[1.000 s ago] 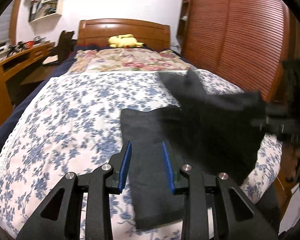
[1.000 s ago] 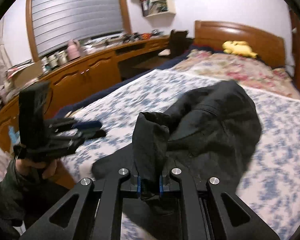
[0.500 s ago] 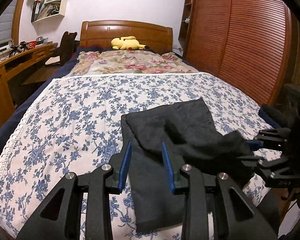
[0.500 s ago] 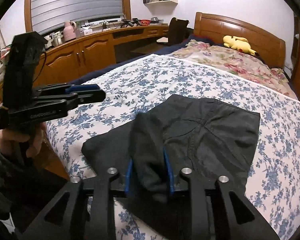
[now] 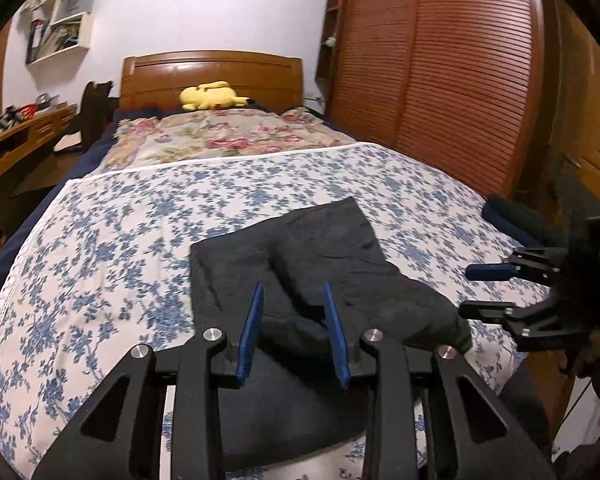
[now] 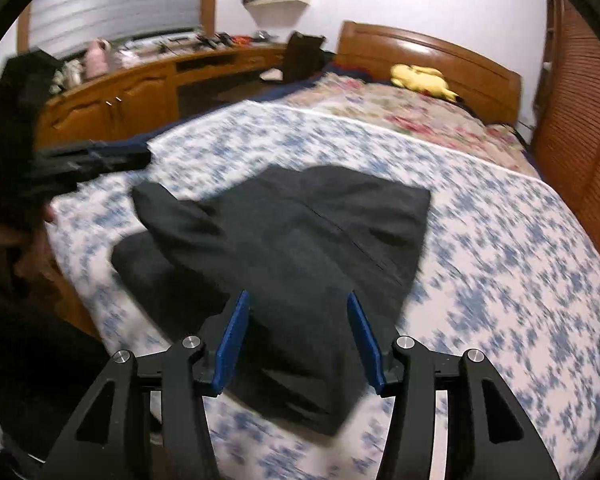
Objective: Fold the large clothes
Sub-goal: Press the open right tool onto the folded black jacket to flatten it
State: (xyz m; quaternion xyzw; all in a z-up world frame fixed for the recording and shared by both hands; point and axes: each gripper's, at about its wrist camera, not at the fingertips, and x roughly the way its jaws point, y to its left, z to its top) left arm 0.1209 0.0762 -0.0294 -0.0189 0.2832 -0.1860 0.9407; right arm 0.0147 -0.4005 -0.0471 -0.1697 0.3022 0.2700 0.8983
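Note:
A dark grey pair of trousers (image 5: 300, 264) lies partly folded on the blue-flowered bedspread (image 5: 100, 248) near the foot of the bed; it also shows in the right wrist view (image 6: 300, 232). One leg is laid over the other. My left gripper (image 5: 294, 330) is open just above the near end of the cloth, holding nothing. My right gripper (image 6: 300, 340) is open over the folded leg and holds nothing. It shows at the right edge of the left wrist view (image 5: 496, 288). The left gripper shows blurred at the left in the right wrist view (image 6: 88, 160).
A yellow plush toy (image 5: 212, 96) lies by the wooden headboard (image 5: 212, 72). A slatted wardrobe (image 5: 440, 80) stands on the right of the bed. A long wooden desk (image 6: 140, 84) with clutter runs along the left. The bed's foot edge is close below me.
My right gripper opened and let go of the trouser leg, which now lies folded over the other. The right gripper has drawn back. The left gripper stayed open.

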